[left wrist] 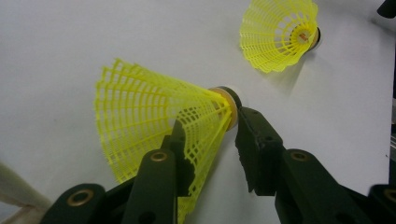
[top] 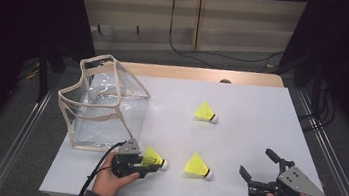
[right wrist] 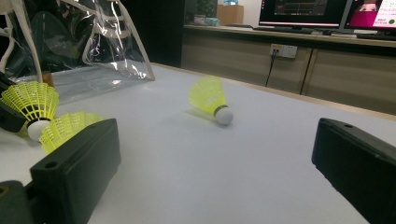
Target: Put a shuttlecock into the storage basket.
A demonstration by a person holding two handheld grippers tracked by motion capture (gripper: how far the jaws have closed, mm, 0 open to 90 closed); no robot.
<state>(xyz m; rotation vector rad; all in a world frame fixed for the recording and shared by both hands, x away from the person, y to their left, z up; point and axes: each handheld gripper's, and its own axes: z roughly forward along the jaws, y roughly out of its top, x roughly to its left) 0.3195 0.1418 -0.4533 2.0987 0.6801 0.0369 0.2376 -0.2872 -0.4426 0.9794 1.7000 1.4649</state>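
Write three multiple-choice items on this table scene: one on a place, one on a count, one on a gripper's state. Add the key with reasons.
1. Where does the clear plastic bag with beige trim stand?
A. the table's left part
B. the right edge
C. between the grippers

2. How many yellow mesh-skirted plastic shuttlecocks are on the white table?
A. two
B. three
C. five

3. How is the right gripper?
A. shut on a shuttlecock
B. open, holding nothing
C. clamped on the bag

Key: 1 A, the high view shows the bag left of everything else. 2 B, one far, one near the middle, one between the jaws of the left gripper. 3 B, its jaws stand wide apart over bare table.
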